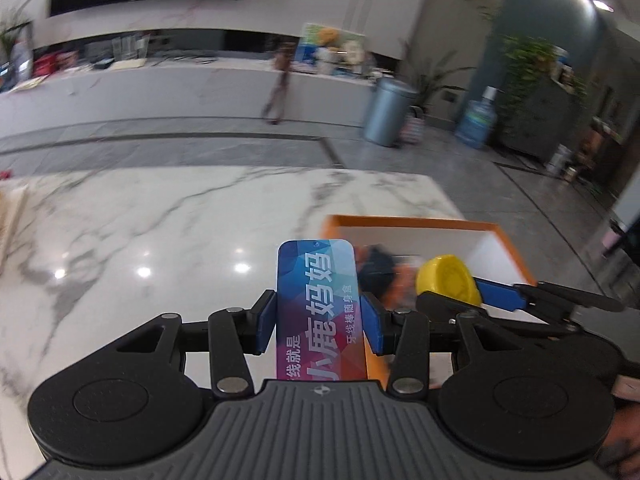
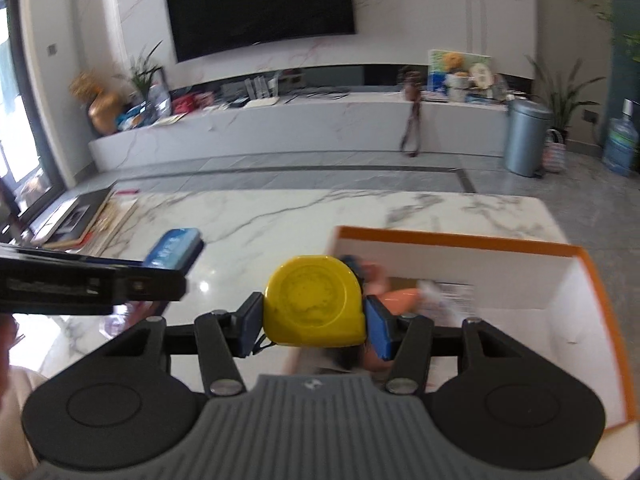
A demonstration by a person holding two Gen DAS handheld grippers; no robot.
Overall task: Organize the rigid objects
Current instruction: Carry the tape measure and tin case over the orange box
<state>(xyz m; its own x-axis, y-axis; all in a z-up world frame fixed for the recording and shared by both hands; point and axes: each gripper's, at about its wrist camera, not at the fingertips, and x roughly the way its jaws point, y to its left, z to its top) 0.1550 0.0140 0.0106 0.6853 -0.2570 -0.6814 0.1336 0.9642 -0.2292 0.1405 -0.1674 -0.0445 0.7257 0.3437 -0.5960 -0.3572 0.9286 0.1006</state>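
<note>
Both tongs were loaded and closing on the box!

The left tongs (image 1: 318, 318) clamped a flat, glossy blue-and-purple printed case (image 1: 316, 304) reading "小鹿妈妈", stiff, light, slippery on its faces. The right tongs (image 2: 314, 322) pinched a round yellow plastic tape measure (image 2: 314, 302), heavier, over the near-left corner of the orange-rimmed white cardboard box (image 2: 460, 240) on the marble bench (image 2: 280, 216).

You see a flat case (image 1: 318, 312) patterned in blue, purple and magenta facets with white lettering, and a plain yellow tape measure (image 2: 316, 306). The fingers (image 1: 266, 322) carry blue pads. The box (image 2: 460, 242) is orange-rimmed, white inside; the worktop (image 1: 160, 240) is white marble, grey-veined.
</note>
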